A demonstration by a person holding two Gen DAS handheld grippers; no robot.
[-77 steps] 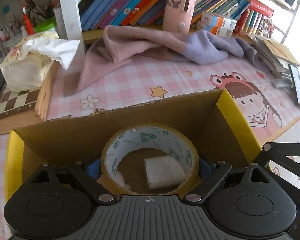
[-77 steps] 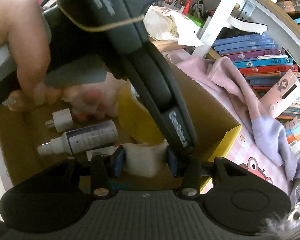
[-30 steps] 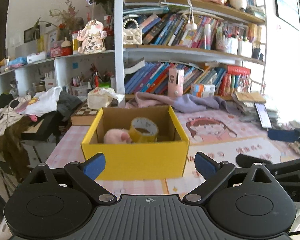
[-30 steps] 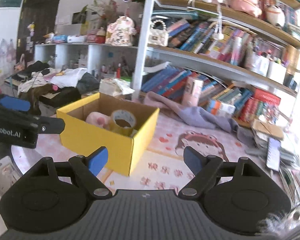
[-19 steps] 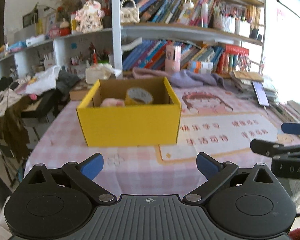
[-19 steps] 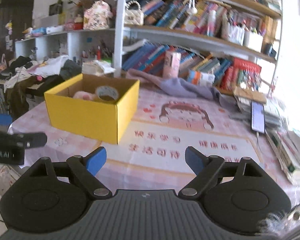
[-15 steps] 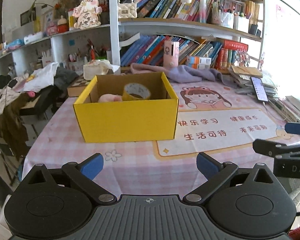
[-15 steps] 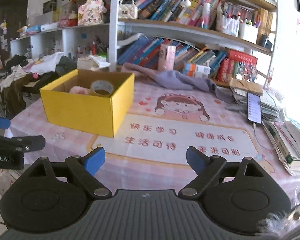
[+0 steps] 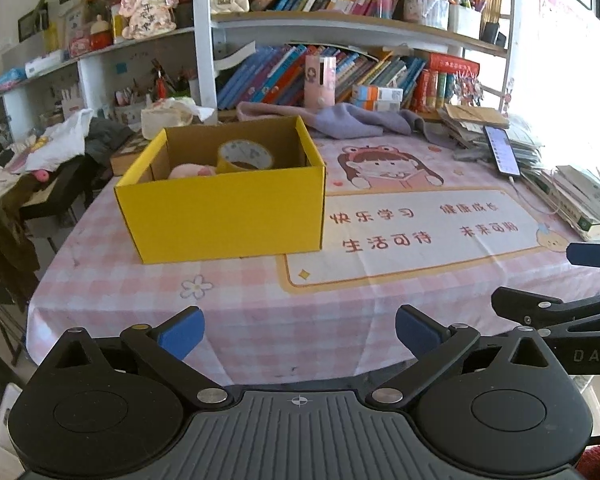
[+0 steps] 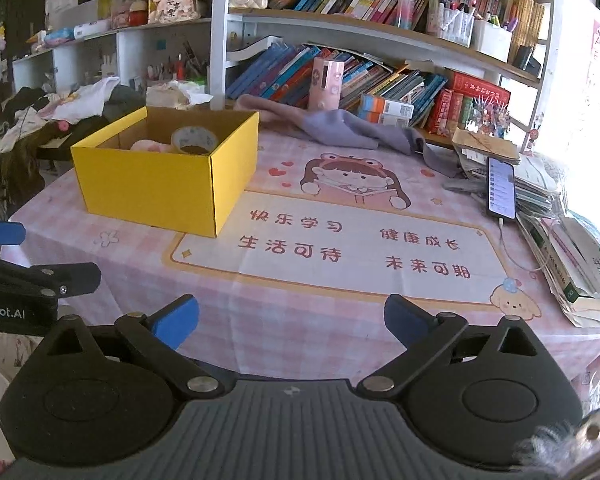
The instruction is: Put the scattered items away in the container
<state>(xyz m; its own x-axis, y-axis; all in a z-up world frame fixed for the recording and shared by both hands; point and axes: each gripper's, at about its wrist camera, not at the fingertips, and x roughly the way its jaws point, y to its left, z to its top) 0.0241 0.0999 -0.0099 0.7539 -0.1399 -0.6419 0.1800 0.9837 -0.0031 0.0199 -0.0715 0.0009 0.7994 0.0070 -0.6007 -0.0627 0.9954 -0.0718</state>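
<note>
A yellow cardboard box (image 9: 228,216) stands on the pink checked table; it also shows in the right wrist view (image 10: 156,190). Inside it a roll of tape (image 9: 245,156) (image 10: 195,140) leans next to a pink soft item (image 9: 190,171) (image 10: 147,145). My left gripper (image 9: 298,332) is open and empty, held back off the table's near edge. My right gripper (image 10: 290,322) is open and empty, also off the near edge. Each gripper shows at the side of the other's view.
A printed mat (image 10: 340,240) covers the table's middle. A purple-pink cloth (image 10: 340,128) lies at the back. A phone (image 10: 501,188) rests on stacked books and papers (image 10: 580,256) at the right. Bookshelves stand behind. Clothes hang on a chair (image 9: 32,160) at the left.
Both grippers released their items in the box, opened, and pulled back from the box to beyond the table's near edge. The tape roll now rests in the box.
</note>
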